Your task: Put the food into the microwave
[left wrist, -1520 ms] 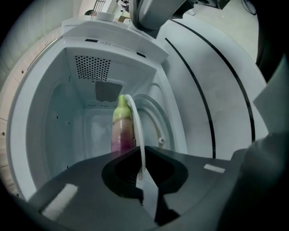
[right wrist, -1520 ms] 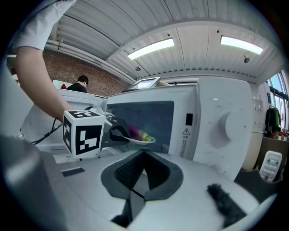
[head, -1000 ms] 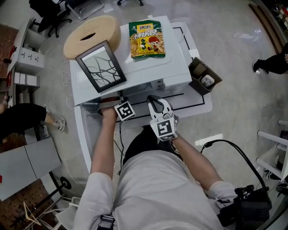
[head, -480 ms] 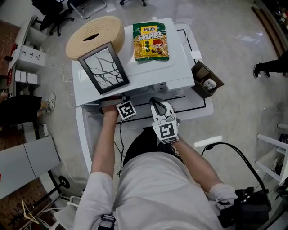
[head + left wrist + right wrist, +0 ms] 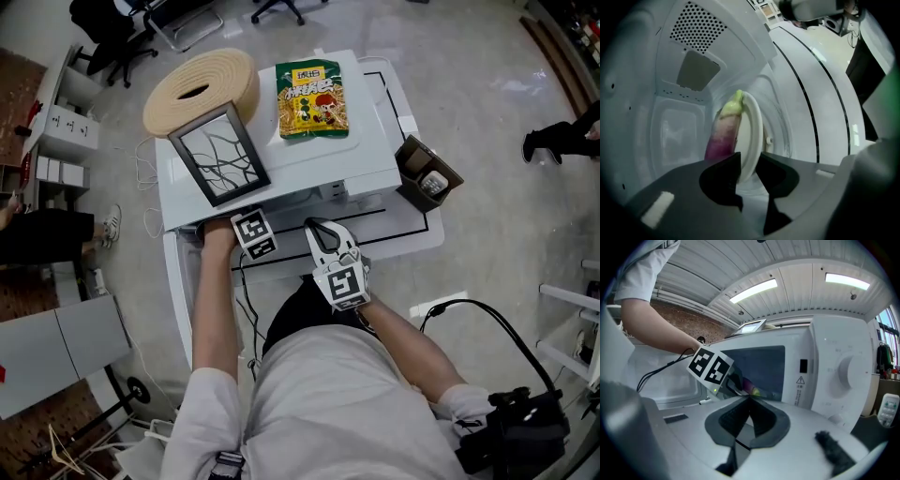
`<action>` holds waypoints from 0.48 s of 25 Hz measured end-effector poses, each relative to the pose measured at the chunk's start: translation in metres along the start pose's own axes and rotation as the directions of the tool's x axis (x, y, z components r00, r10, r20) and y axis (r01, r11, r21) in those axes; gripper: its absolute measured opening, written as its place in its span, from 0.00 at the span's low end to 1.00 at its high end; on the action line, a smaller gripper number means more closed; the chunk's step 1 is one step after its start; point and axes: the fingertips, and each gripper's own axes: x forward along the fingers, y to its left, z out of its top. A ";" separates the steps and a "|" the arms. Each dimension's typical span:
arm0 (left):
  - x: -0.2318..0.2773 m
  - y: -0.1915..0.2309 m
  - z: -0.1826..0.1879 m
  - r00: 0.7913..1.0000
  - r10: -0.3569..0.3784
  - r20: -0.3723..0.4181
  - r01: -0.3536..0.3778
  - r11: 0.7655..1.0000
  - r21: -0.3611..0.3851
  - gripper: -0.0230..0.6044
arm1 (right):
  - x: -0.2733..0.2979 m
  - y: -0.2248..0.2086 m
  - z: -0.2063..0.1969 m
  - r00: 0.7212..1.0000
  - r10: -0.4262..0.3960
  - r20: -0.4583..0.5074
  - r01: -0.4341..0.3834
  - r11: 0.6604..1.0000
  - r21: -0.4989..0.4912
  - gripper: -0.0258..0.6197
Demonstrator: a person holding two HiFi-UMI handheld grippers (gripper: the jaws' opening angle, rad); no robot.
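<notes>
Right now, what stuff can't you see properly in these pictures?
- Head view: the top of the microwave hides its inside.
- Left gripper view: the opening left tongs, with the plate rim between them, hide the lower end of the eggplant.
- Head view: the snack bag print is too small to read.

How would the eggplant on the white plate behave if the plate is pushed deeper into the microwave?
The eggplant looks smooth and rounded, so it would probably roll or slide on the plate if jolted. It holds a straight shape, so it is likely firm, not floppy.
</notes>
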 end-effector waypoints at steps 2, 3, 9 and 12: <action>-0.002 -0.003 -0.001 0.999 -0.030 0.013 0.031 0.998 -0.051 0.21 | -0.002 0.003 0.001 1.000 0.006 0.000 -0.006 1.000 0.003 0.05; -0.003 -0.005 0.000 0.999 -0.043 0.026 0.045 0.995 -0.092 0.21 | -0.003 0.003 0.000 1.000 0.009 -0.001 -0.009 1.000 0.004 0.05; -0.012 -0.015 0.006 0.996 -0.091 0.025 0.094 0.975 -0.203 0.22 | -0.005 0.000 0.002 1.000 0.012 0.001 -0.012 1.000 0.007 0.05; -0.019 -0.016 0.008 0.997 -0.070 0.027 0.074 0.976 -0.207 0.22 | -0.005 0.002 0.002 1.000 0.024 -0.002 -0.024 1.000 0.002 0.05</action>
